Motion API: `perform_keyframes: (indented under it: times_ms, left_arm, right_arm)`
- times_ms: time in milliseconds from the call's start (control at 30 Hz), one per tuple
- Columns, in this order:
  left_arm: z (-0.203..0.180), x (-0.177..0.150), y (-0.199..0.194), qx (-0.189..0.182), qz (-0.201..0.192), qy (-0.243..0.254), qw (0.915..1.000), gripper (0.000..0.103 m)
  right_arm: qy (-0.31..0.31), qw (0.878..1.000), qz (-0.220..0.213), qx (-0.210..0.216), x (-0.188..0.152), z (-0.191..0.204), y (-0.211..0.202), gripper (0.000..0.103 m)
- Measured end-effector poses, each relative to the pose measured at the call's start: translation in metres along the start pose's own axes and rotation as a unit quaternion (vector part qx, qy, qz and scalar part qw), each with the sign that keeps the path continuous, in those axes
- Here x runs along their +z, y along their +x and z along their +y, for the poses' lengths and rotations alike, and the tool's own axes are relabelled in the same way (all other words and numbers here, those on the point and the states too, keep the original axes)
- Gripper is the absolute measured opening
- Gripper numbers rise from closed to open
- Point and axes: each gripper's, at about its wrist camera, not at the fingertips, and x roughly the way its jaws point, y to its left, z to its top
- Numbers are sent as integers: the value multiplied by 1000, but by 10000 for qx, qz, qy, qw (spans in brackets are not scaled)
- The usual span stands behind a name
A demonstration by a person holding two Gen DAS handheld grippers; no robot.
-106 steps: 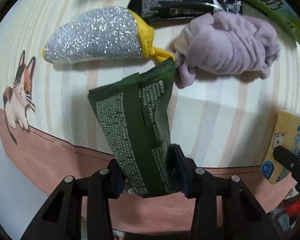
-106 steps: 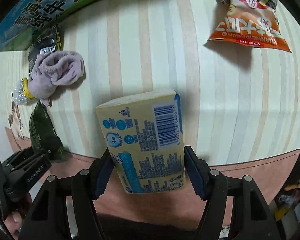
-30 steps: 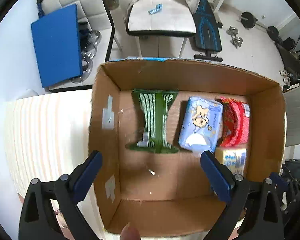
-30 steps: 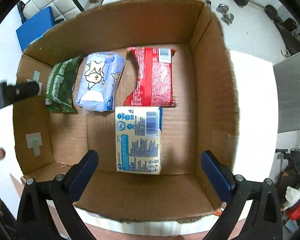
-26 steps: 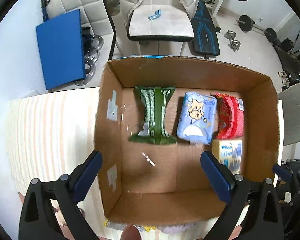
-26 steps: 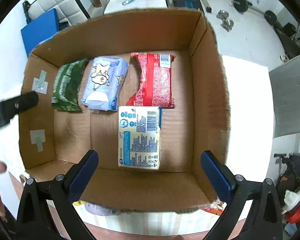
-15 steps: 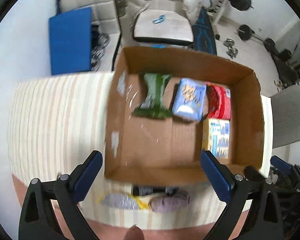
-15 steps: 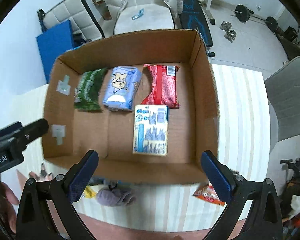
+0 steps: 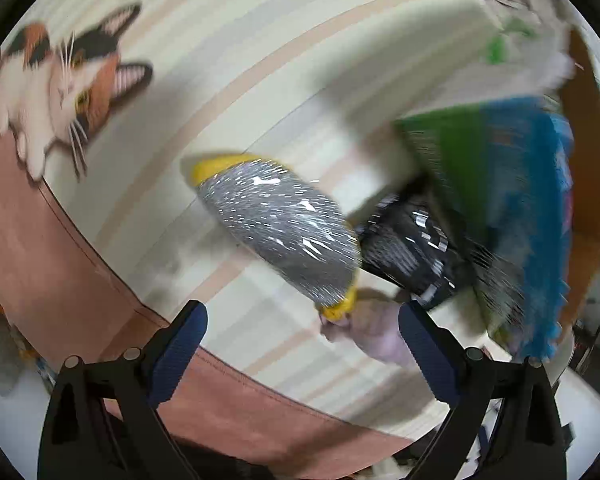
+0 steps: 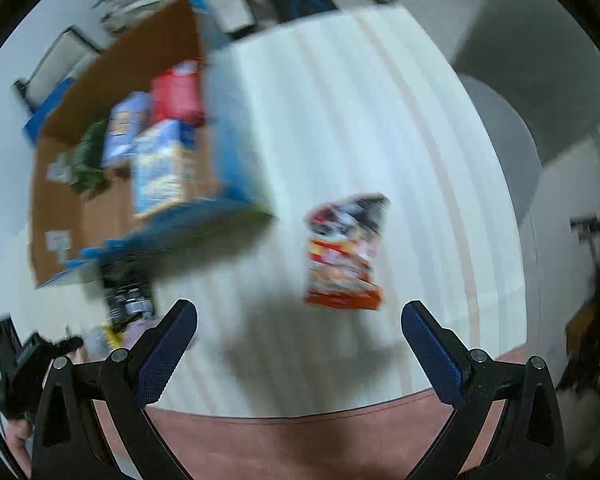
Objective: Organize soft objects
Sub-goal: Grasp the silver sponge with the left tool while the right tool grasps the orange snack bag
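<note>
Glittery silver cloth pouch (image 9: 284, 236); glossy plastic snack bag (image 10: 342, 254); matt brown cardboard box (image 10: 60, 216); striped woven tablecloth (image 9: 260, 40).

The right gripper (image 10: 299, 346) hung with jaws wide apart and nothing between them above the striped tablecloth (image 10: 380, 120), an orange snack bag (image 10: 344, 254) lying just ahead and the cardboard box (image 10: 72, 216) of blurred packets to the left.
</note>
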Motion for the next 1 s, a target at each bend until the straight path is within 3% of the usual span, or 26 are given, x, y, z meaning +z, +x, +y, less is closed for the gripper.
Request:
perform_keyframes:
  times_ms: [167, 300, 367, 400, 433, 533, 600, 667, 767, 867, 933, 1000]
  left_arm:
    - [6, 9, 21, -41, 65, -320, 9995, 98]
    - [6, 17, 27, 53, -9, -361, 9993, 97]
    - [4, 18, 27, 145, -81, -279, 9995, 82]
    - [3, 19, 28, 204, -75, -209, 9995, 70]
    - [3, 18, 31, 254, -42, -137, 9996, 59]
    - [-3, 12, 35, 446, 14, 174, 9989, 51]
    - [-10, 4, 36, 729, -75, 547, 9958, 51]
    - [-20, -8, 39, 1113, -187, 1109, 9874, 50]
    - [-32, -33, 47, 1733, -317, 2030, 9632, 50]
    - [-34, -61, 60, 2047, -269, 2685, 9409, 50]
    - [-36, -71, 64, 2091, -227, 2856, 9350, 50]
    - [-35, -81, 69, 2031, -217, 2853, 9364, 50]
  right_arm:
    - [461, 9989, 55, -93, 8, -26, 34, 103]
    - [456, 9987, 32, -219, 20, -26, 56, 103]
    - [386, 9989, 77, -243, 25, -23, 66, 92]
    - [310, 9991, 122, -278, 27, -21, 71, 87]
    - [248, 9990, 173, -316, 28, -19, 75, 76]
    - [17, 9987, 344, -383, 26, -13, 85, 57]
    - [-77, 9983, 464, -339, 22, -11, 88, 54]
    - [-199, 9976, 601, -266, 13, -9, 89, 53]
    - [-445, 9953, 845, -157, -8, -6, 91, 53]
    - [-654, 9914, 1130, -27, -36, -3, 94, 53]
    - [-800, 9883, 1295, 17, -54, -2, 98, 53]
    - [-855, 9865, 1393, 33, -68, -3, 101, 53]
